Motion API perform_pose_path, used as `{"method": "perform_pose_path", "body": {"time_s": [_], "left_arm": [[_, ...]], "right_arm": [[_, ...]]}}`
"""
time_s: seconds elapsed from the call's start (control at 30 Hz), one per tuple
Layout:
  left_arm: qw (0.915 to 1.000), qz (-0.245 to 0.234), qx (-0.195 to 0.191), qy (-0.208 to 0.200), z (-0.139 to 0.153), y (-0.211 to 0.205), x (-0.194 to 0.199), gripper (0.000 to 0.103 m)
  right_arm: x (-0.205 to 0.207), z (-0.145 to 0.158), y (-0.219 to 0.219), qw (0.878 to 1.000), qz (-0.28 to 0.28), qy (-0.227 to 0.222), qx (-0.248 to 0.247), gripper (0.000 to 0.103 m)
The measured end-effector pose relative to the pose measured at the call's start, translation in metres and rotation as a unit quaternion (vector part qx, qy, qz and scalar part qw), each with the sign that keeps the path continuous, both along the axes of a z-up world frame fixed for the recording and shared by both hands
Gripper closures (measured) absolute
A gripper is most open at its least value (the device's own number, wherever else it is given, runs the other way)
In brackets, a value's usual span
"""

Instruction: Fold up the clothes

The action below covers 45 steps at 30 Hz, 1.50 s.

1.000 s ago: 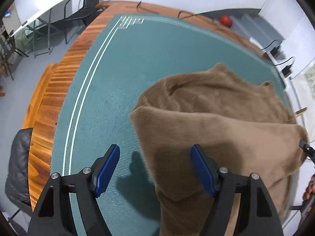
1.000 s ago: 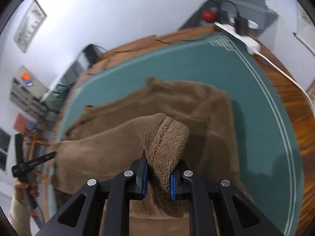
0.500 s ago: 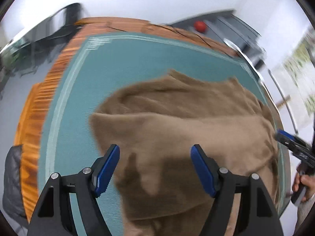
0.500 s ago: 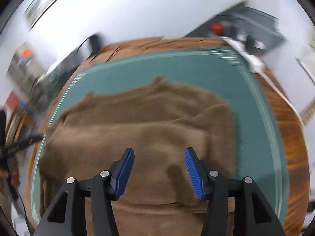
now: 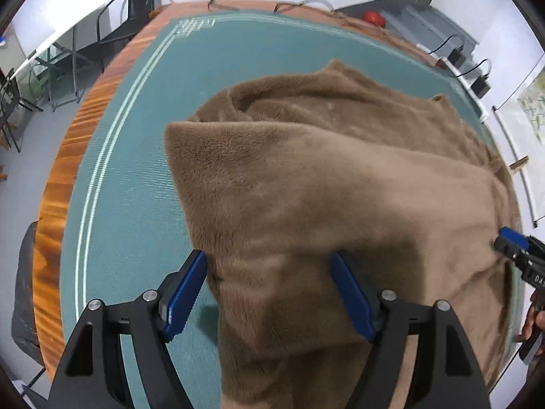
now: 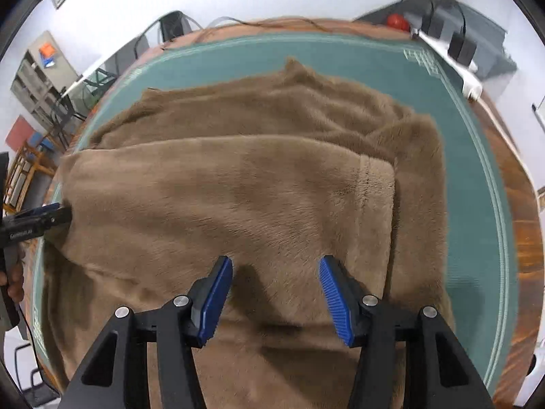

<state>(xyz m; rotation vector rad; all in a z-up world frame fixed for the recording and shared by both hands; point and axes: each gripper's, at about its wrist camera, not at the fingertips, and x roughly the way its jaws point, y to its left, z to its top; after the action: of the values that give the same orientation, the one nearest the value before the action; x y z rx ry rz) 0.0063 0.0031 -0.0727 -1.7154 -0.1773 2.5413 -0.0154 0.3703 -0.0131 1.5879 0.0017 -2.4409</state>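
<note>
Left wrist view first: saw the left hand-held gripper [image 5: 269, 294] spread wide, nothing pinched, hovering over the near left edge of the brown fleece garment [image 5: 340, 184]. Had the left blue pad [image 5: 185, 293] sitting right at the fabric's edge over the teal mat [image 5: 136, 156], and the other pad over the fleece itself. Found the garment lying on that mat on the wooden desk [image 5: 58, 197], with a top layer folded across and a more rumpled layer poking out behind it. Spotted the right hand-held gripper [image 5: 511, 243] at the far right edge of the cloth, too small and cut off to tell how open. Right wrist view next: same deal, right hand-held gripper [image 6: 276, 293] wide open, holding nothing, both pads above the garment [image 6: 238, 197]. Noticed a stitched hem on the folded layer's right end, lying on the lower layer. Also caught the left hand-held gripper [image 6: 37, 223] at the cloth's left edge, and a white power strip [image 6: 453, 64] on the desk [image 6: 524, 211] well apart from the garment.
</note>
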Motion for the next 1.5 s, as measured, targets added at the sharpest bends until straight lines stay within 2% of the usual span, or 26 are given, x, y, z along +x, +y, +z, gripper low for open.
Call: {"method": "perform_pose_path", "body": {"time_s": [0.13,0.3,0.4,0.47,0.57,0.7,0.83,1.0,1.1,1.17,1.33,1.43,1.5], "left_arm": [[0.9989,-0.046,0.01,0.004,0.011,0.017,0.041,0.023],[0.9977,-0.064,-0.007,-0.021,-0.009,0.033,0.077,0.023],[0.9965,-0.072,-0.018,-0.037,-0.022,0.042,0.098,0.023],[0.9956,-0.078,-0.039,-0.034,-0.027,0.043,0.107,0.023],[0.9957,-0.07,-0.051,-0.033,-0.029,0.038,0.112,0.023],[0.9972,-0.055,-0.042,-0.025,-0.015,0.034,0.132,0.023],[0.9967,-0.074,-0.034,-0.005,-0.001,0.043,0.172,0.023],[0.9951,-0.086,-0.046,-0.017,-0.012,0.053,0.219,0.023],[0.9959,-0.072,-0.048,-0.029,-0.023,0.052,0.239,0.023],[0.9959,-0.066,-0.056,-0.028,-0.03,0.052,0.25,0.023],[0.9947,-0.053,-0.088,0.003,-0.032,0.055,0.269,0.022],[0.995,-0.041,-0.091,0.012,-0.026,0.049,0.286,0.022],[0.9956,-0.033,-0.086,0.02,-0.019,0.044,0.3,0.022]], "right_arm": [[0.035,0.01,-0.002,0.999,0.027,-0.016,-0.026,0.048],[0.073,-0.014,-0.008,0.997,0.059,-0.057,0.001,0.048],[0.084,-0.032,-0.003,0.996,0.049,-0.078,0.001,0.047],[0.09,-0.036,-0.002,0.996,0.053,-0.066,0.005,0.047],[0.094,-0.036,-0.005,0.996,0.064,-0.055,0.024,0.046],[0.107,-0.026,-0.001,0.996,0.061,-0.053,0.021,0.046],[0.142,-0.012,0.008,0.996,0.077,-0.042,0.006,0.046],[0.173,-0.021,0.014,0.992,0.11,-0.046,0.038,0.046],[0.191,-0.033,0.024,0.991,0.111,-0.062,0.042,0.046],[0.2,-0.037,0.026,0.99,0.118,-0.057,0.045,0.045],[0.216,-0.041,0.024,0.987,0.146,-0.033,0.061,0.026],[0.226,-0.035,0.024,0.985,0.153,-0.018,0.08,0.026],[0.235,-0.026,0.033,0.986,0.149,-0.002,0.072,0.026]]}}
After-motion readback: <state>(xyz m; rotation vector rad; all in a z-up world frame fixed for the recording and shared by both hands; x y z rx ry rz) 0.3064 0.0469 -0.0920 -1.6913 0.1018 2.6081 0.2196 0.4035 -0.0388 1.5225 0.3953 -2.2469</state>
